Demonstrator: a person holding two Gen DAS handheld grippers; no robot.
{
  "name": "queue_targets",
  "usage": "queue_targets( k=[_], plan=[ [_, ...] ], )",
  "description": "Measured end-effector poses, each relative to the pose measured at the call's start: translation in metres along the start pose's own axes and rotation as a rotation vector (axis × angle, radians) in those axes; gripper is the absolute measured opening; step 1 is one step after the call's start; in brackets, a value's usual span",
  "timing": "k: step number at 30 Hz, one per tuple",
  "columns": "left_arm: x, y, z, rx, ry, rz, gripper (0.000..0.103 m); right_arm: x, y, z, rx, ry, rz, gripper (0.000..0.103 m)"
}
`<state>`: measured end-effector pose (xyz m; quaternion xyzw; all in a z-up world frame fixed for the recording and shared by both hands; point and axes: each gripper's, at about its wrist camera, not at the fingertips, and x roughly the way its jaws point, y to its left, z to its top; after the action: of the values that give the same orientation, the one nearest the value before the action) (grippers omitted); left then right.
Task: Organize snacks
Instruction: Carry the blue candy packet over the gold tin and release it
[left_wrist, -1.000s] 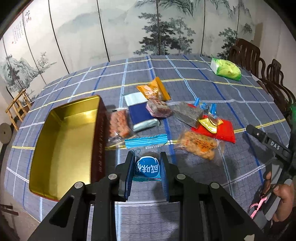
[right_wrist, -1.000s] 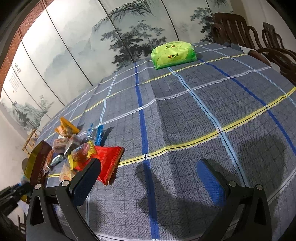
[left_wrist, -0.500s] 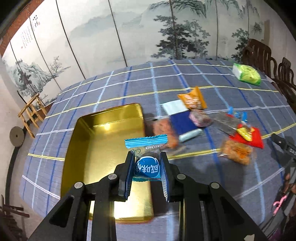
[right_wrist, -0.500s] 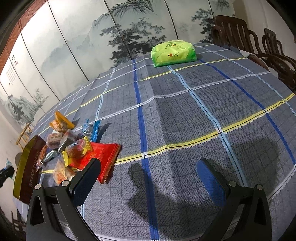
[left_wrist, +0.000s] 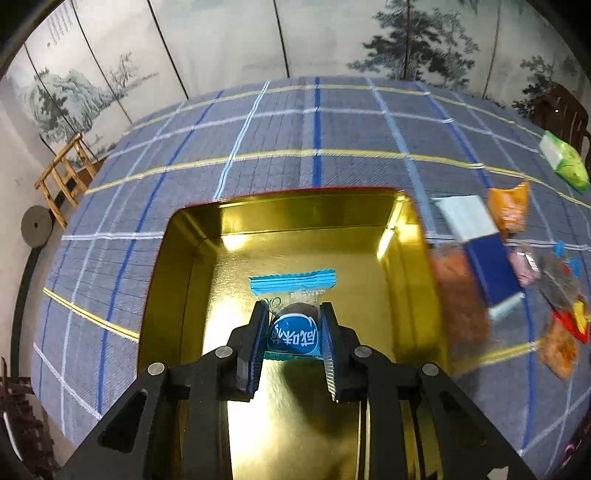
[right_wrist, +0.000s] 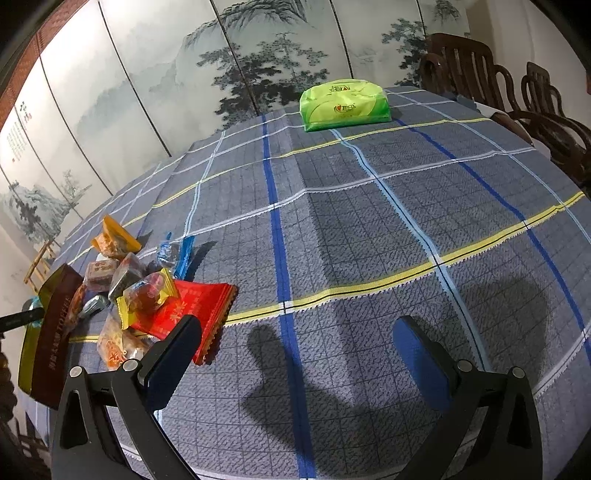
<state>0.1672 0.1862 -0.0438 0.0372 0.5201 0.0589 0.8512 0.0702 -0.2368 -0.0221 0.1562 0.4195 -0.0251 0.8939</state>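
- Your left tongs (left_wrist: 291, 334) are clamped on a blue-labelled snack packet (left_wrist: 293, 328), which hangs over the bare gold floor of the open tin (left_wrist: 295, 210). Whether the packet already touches that floor you cannot tell from here, so a release from too high could let it bounce or skid on the slick metal.
- The packet's crimped blue seal (left_wrist: 293, 281) sticks out past the fingertips. If you tip the tongs forward as you let go, that end may catch first and flip the packet onto its edge.
- The tin's right wall sits just beside the loose pile of snacks (left_wrist: 476, 266) on the table (left_wrist: 314, 122). Swinging out to the right at a low height could clip that wall, shove the tin, or scatter the pile.
- Your right tongs (right_wrist: 295, 354) are spread wide and hold nothing, hovering over bare cloth just right of the red packet (right_wrist: 195, 306). A careless dip could press into that red wrapper or drag the yellow-wrapped sweet (right_wrist: 147, 295) lying on top of it.
- The green pack (right_wrist: 345, 105) lies well apart at the far side of the table; reaching for it across the pile risks sweeping lighter wrappers.
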Motion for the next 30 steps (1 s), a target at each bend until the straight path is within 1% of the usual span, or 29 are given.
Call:
queue_targets(
  k=[2,3,4,5,6,7,8,9,11,12,14,15,16,17,19,21,23,24,27,28,30],
  plan=[
    [0.01,0.004,0.002,-0.009,0.028,-0.004,0.026,0.0,0.0,0.0,-0.002,0.001,-0.002,0.103],
    [0.017,0.007,0.004,-0.026,0.062,-0.029,0.026,0.0,0.0,0.0,-0.002,0.001,-0.002,0.103],
    [0.019,0.008,0.005,-0.032,0.069,-0.04,0.026,0.0,0.0,-0.001,-0.004,0.001,-0.003,0.103],
    [0.02,0.009,0.006,-0.033,0.072,-0.043,0.03,0.0,0.0,-0.001,-0.003,0.001,-0.003,0.103],
    [0.02,0.009,0.008,-0.027,0.073,-0.026,0.035,0.0,0.0,-0.001,-0.003,0.001,-0.002,0.103],
    [0.019,0.008,0.009,-0.022,0.07,-0.006,0.048,0.0,0.0,0.0,-0.002,0.0,0.0,0.103],
    [0.018,0.007,0.01,-0.017,0.059,0.012,0.059,0.0,0.0,0.0,-0.003,0.001,0.005,0.103],
    [0.014,0.008,0.01,-0.013,0.039,0.026,0.062,0.0,0.0,0.0,-0.009,0.004,0.023,0.103],
    [0.007,0.009,0.01,-0.009,0.011,0.042,0.063,-0.002,0.005,-0.001,-0.037,0.012,0.073,0.102],
    [0.0,0.01,0.008,-0.01,-0.005,0.037,0.064,-0.005,0.008,-0.002,-0.064,0.007,0.106,0.101],
    [-0.008,0.013,0.007,-0.016,-0.026,0.027,0.07,-0.017,0.026,-0.007,-0.166,0.007,0.177,0.1],
    [-0.018,0.015,0.003,-0.026,-0.047,0.023,0.07,-0.02,0.033,-0.009,-0.205,0.018,0.214,0.1],
    [-0.025,0.015,0.0,-0.034,-0.06,0.018,0.07,-0.024,0.044,-0.013,-0.261,0.042,0.281,0.1],
    [-0.031,0.016,-0.003,-0.042,-0.068,0.011,0.071,-0.025,0.052,-0.015,-0.299,0.053,0.308,0.099],
    [-0.047,0.017,-0.014,-0.066,-0.086,-0.021,0.074,-0.027,0.068,-0.017,-0.401,0.071,0.332,0.098],
    [-0.063,0.015,-0.026,-0.075,-0.107,-0.037,0.076,-0.025,0.08,-0.016,-0.464,0.103,0.363,0.094],
    [-0.075,0.011,-0.039,-0.068,-0.12,-0.044,0.079,-0.023,0.091,-0.016,-0.513,0.129,0.393,0.089],
    [-0.081,0.007,-0.047,-0.059,-0.127,-0.06,0.079,-0.022,0.097,-0.017,-0.543,0.143,0.404,0.087],
    [-0.094,-0.006,-0.07,-0.025,-0.135,-0.089,0.08,-0.014,0.118,-0.021,-0.656,0.196,0.403,0.075],
    [-0.097,-0.009,-0.077,-0.017,-0.133,-0.102,0.08,-0.009,0.125,-0.022,-0.69,0.23,0.411,0.071],
    [-0.101,-0.015,-0.087,-0.004,-0.126,-0.122,0.08,-0.003,0.131,-0.024,-0.725,0.248,0.396,0.07]
  ],
)
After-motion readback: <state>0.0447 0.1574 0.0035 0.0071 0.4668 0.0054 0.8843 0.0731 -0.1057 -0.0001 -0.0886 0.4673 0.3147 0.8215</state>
